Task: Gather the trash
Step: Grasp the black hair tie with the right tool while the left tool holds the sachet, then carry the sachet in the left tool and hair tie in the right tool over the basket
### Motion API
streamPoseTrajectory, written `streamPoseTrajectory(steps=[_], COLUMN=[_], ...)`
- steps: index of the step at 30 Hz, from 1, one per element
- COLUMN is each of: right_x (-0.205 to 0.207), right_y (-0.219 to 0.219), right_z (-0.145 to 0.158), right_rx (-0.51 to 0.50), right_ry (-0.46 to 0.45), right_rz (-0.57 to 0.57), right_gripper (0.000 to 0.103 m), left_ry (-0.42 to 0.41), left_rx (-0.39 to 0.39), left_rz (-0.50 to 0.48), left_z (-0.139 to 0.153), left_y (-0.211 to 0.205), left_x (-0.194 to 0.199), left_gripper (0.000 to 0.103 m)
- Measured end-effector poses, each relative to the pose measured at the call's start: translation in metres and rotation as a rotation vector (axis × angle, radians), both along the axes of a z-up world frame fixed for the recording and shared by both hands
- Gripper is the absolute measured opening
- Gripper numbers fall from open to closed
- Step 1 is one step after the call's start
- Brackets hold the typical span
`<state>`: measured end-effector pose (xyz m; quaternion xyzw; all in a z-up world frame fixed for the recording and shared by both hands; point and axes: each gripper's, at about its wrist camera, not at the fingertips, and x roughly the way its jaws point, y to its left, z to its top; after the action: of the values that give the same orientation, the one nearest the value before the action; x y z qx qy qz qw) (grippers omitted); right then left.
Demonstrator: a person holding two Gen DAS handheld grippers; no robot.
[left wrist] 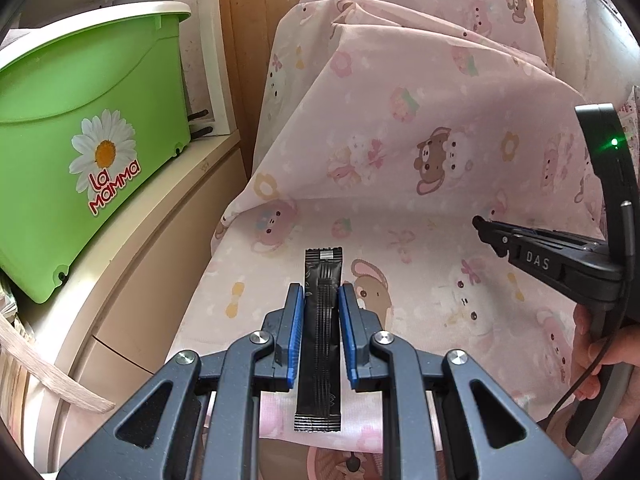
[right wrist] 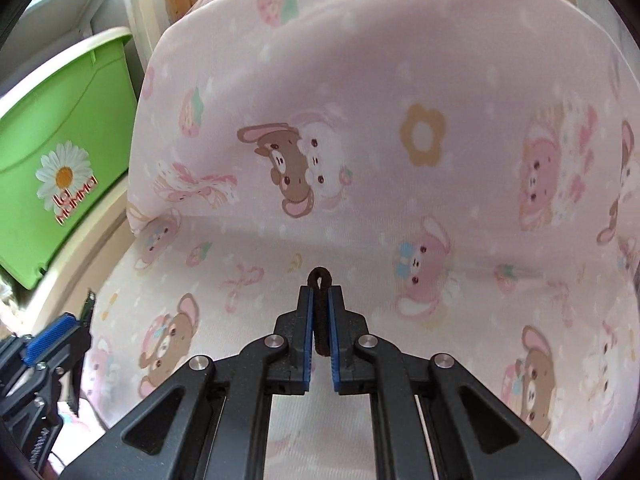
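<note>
A black sachet (left wrist: 320, 336) is clamped lengthwise between the left claw (left wrist: 320, 300) pads, lifted clear of the pink cloth (left wrist: 420, 160) for disposal. Rightward, a dark cord loop (right wrist: 319, 312) is pinched in the right claw (right wrist: 319, 294), its tip protruding ahead.

Pink cartoon-bear sheet (left wrist: 400, 184) fills centre, draped over raised form behind, flat in front, folds stacked toward top. Green plastic tub (left wrist: 80, 152) at left, tilted, daisy sticker (left wrist: 105, 152) with "La Mamma" lettering on side, cream rim. Tub sits on cream cabinet (left wrist: 132, 280). Wood panel (left wrist: 244, 40) upright between tub and sheet. Same tub (right wrist: 60, 160) at left edge in right wrist view.
</note>
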<state>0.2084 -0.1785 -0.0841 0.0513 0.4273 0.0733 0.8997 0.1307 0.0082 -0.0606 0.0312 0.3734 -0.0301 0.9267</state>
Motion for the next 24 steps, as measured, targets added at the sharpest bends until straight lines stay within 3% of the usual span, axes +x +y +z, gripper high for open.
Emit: streamPoseTrajectory(steps=[2, 5, 16, 20, 24], right_x=[-0.006, -0.015, -0.059, -0.083, -0.107], right_y=[-0.007, -0.007, -0.007, -0.006, -0.011], right_z=[-0.003, -0.003, 0.024, 0.041, 0.050], right_rx=[0.054, 0.033, 0.027, 0.011, 0.037], right_ry=[0.026, 0.021, -0.080, -0.150, -0.157], right_rz=[-0.013, -0.012, 0.016, 0.035, 0.034], right_gripper=[0.008, 0.008, 0.008, 0.008, 0.008], left_ry=[-0.005, -0.008, -0.024, -0.025, -0.056], left_rx=[0.005, 0.009, 0.024, -0.012, 0.003], left_rz=[-0.004, -0.009, -0.020, -0.030, -0.034], left_z=[0.001, 0.001, 0.003, 0.008, 0.015], left_y=[-0.002, -0.004, -0.009, -0.008, -0.010], left_x=[-0.001, -0.002, -0.010, -0.019, -0.032], left_gripper=[0.017, 0.017, 0.017, 0.017, 0.017])
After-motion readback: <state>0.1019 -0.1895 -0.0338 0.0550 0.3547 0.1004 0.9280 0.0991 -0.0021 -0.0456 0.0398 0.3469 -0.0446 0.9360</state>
